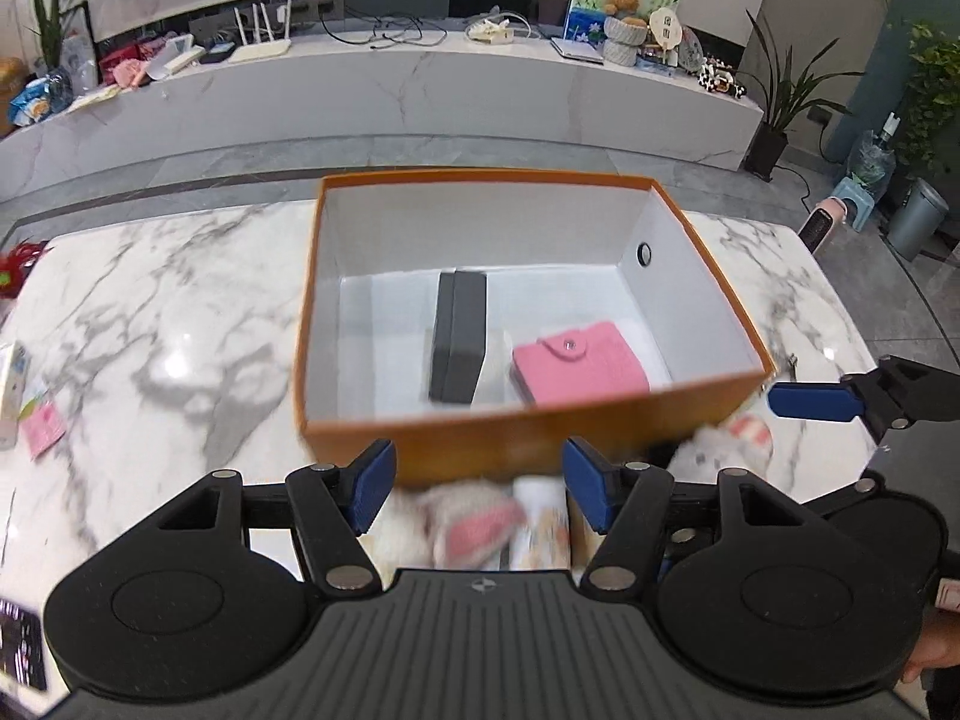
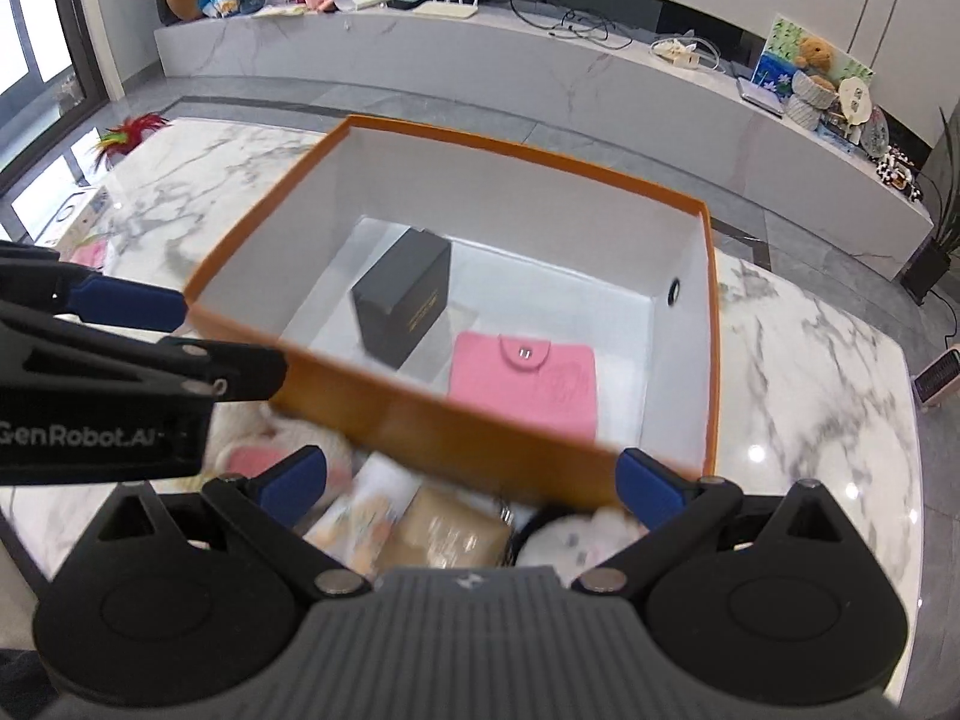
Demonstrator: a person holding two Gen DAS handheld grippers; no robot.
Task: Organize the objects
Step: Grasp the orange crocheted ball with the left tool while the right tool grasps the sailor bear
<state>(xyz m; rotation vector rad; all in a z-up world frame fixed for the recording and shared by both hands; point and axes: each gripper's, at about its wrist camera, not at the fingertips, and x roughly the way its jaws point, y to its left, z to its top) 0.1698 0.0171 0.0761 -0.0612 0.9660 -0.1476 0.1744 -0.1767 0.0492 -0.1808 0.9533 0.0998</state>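
Both grippers are angled steeply down over the near edge of the orange box [image 1: 528, 438] on the marble table [image 1: 168, 324]. The left gripper [image 1: 478, 492] and right gripper [image 2: 471, 480] are held with jaws spread, nothing pinched. A black case [image 1: 459, 336] and pink wallet [image 1: 579, 363] are seen lying inside the box.

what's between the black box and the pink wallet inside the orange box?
Nothing: a bare strip of white floor separates the black box from the pink wallet in the orange box. Both wrist views show it.
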